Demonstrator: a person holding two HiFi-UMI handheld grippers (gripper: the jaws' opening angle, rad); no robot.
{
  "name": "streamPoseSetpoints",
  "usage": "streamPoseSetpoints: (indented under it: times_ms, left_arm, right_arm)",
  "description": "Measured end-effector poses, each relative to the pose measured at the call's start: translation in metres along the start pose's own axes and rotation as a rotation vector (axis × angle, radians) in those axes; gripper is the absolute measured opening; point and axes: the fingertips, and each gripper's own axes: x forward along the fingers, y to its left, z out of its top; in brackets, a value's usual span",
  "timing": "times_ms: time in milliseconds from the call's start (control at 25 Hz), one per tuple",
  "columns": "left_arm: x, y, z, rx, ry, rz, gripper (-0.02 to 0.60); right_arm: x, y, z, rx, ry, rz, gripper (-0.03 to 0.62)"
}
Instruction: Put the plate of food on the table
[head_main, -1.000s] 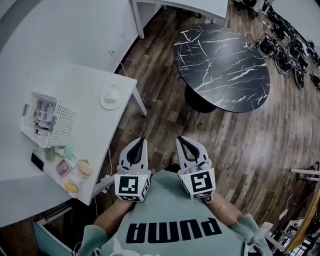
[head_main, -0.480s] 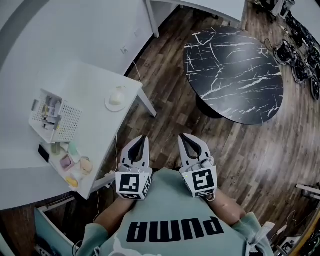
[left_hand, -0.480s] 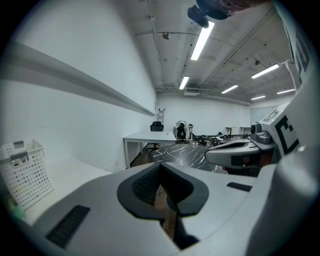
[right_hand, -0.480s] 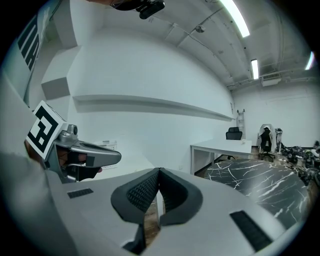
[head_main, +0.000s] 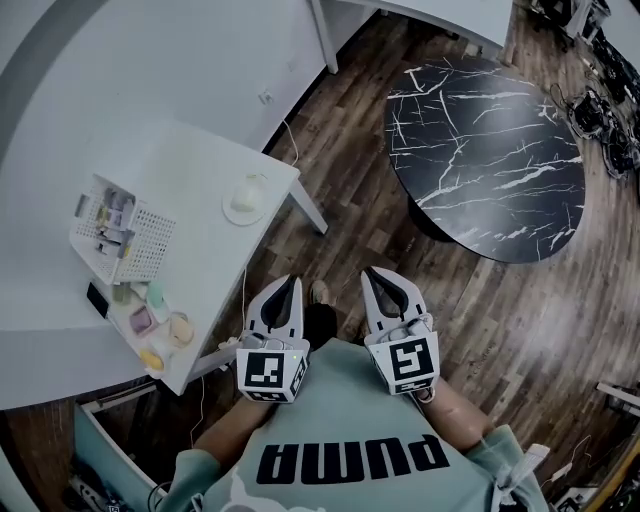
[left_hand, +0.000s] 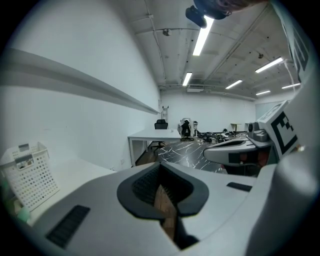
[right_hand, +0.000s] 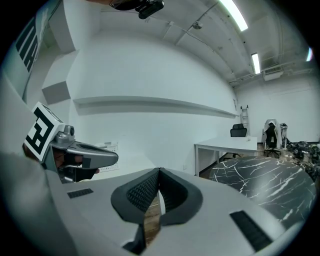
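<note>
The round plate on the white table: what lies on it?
One pale rounded lump of food sits on the plate, covering its middle. What food it is cannot be told.

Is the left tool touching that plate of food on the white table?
Apart. The head view shows bare floor and tabletop between the left tool and the plate.

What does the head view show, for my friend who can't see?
A person holds the left gripper and right gripper, both shut and empty. A plate of food sits on a white table at left; a black marble table stands upper right.
</note>
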Motion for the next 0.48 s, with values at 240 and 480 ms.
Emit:
streamPoseSetpoints:
  times_ms: [240, 480]
  left_arm:
    - [0.034, 0.02, 0.002, -0.039, -0.001, -0.036, 0.006]
    - [0.074, 0.054, 0.021, -0.047, -0.021, -0.086, 0.006]
  right_arm:
    - [0.027, -0.009, 0.0, 0.0, 0.041, -0.022, 0.008]
    - [0.078, -0.015, 0.014, -0.017, 0.065, -0.046, 0.008]
